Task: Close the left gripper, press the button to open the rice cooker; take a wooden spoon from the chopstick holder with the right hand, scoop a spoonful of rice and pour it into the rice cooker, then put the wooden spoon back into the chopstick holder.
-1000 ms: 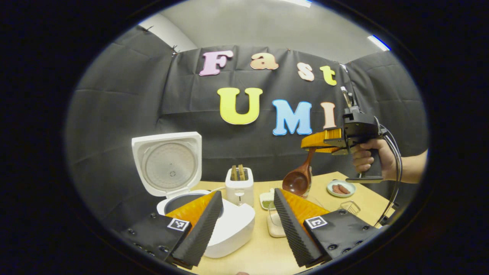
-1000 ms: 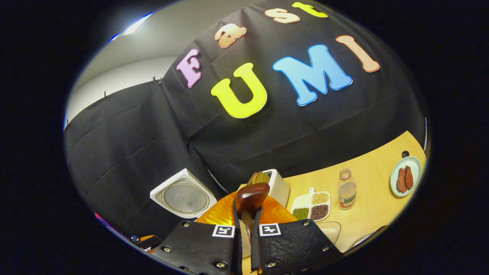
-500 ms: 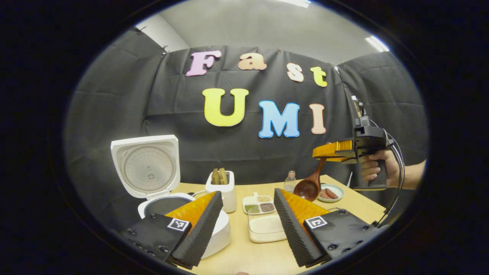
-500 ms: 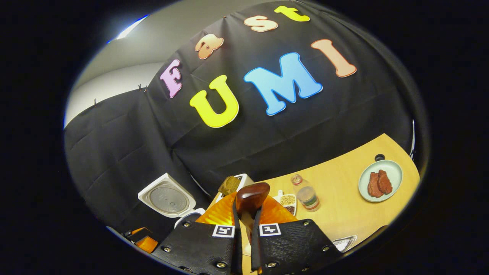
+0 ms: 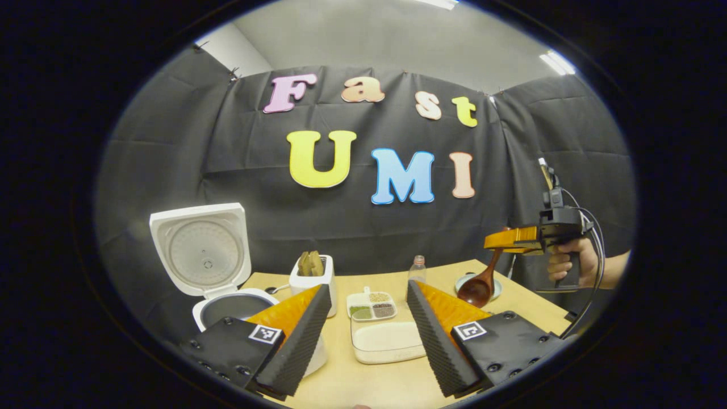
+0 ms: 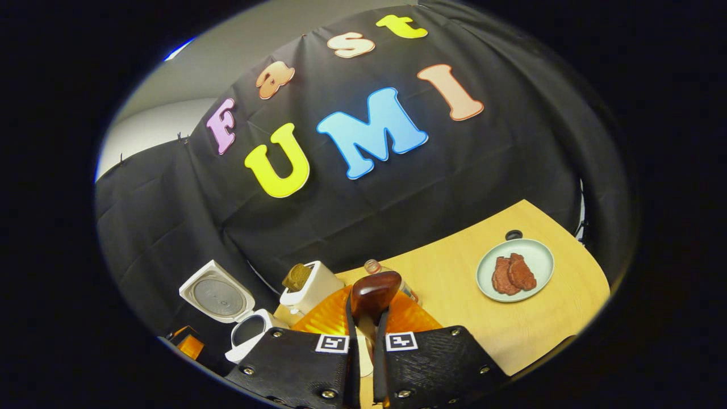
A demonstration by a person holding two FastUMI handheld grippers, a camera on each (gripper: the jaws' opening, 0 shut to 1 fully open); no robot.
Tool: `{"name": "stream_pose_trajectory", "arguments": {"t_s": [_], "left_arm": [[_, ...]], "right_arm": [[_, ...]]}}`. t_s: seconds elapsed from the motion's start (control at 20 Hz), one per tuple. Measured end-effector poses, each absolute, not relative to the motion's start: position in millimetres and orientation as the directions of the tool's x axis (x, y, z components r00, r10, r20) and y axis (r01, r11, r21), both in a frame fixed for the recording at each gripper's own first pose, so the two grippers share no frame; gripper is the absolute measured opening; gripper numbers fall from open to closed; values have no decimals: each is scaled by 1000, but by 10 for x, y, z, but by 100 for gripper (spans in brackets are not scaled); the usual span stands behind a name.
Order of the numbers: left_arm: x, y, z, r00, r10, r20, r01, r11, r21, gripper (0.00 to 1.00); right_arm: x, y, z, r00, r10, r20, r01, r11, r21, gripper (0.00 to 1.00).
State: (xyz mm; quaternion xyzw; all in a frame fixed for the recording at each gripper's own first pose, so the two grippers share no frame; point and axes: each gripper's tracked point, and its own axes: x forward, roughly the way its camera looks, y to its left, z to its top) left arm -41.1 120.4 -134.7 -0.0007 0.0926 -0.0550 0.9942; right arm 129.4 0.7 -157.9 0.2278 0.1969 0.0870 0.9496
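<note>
The white rice cooker [image 5: 227, 295] stands at the left of the table with its lid [image 5: 199, 250] up and its pot showing. My left gripper [image 5: 369, 309] is open with nothing between its fingers, low over a shallow container of rice [image 5: 386, 341]. At the far right a hand holds my right gripper [image 5: 501, 244] above the table, and the dark wooden spoon [image 5: 479, 288] hangs bowl-down from it. In the right gripper view my right gripper [image 6: 365, 325] is shut on the wooden spoon's handle [image 6: 373, 291], with the rice cooker [image 6: 241, 326] far down on the left.
A white toaster [image 5: 311, 278] with bread stands beside the cooker. A divided dish of beans [image 5: 372, 307] and a small bottle [image 5: 417, 270] sit mid-table. A plate with meat [image 6: 514, 270] lies at the right, near the table's edge [image 6: 573, 318].
My right gripper has carried the spoon to the right and lower, away from the cooker. My left gripper has drawn back, so the cooker and toaster look smaller and the rice container comes into sight.
</note>
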Motion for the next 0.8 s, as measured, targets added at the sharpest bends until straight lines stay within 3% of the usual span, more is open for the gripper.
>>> {"name": "stream_pose_trajectory", "arguments": {"t_s": [0.15,0.2,0.25,0.3,0.35,0.4,0.45,0.65,0.8], "left_arm": [[-398,1161,-1323,976,-112,-186,113,994,-6,94],[-406,1156,-1322,976,-112,-185,113,994,-5,89],[-405,1142,-1323,976,-112,-187,113,994,-8,94],[-401,1132,-1344,975,-113,-190,113,994,-10,90],[-401,1122,-1353,975,-113,-194,113,994,-11,94],[-415,1113,-1373,974,-114,-197,114,993,-11,90],[-423,1102,-1365,974,-115,-197,116,993,-8,94],[-464,1101,-1387,972,-115,-207,116,993,-7,90],[-524,1228,-1445,971,-98,-216,98,995,-10,94]], "right_arm": [[1173,-118,-1676,906,222,-360,-35,887,460,9],[1112,-163,-1705,907,211,-364,-23,889,458,9],[1071,-212,-1745,908,195,-372,-7,893,451,9],[1034,-246,-1786,909,175,-378,10,898,440,9],[997,-289,-1833,909,154,-386,28,904,427,9],[942,-318,-1885,909,136,-393,44,908,416,9],[908,-344,-1944,906,121,-405,60,911,408,9],[782,-345,-2235,891,82,-447,106,918,381,9],[761,-336,-2470,874,56,-482,146,917,372,9]]}}
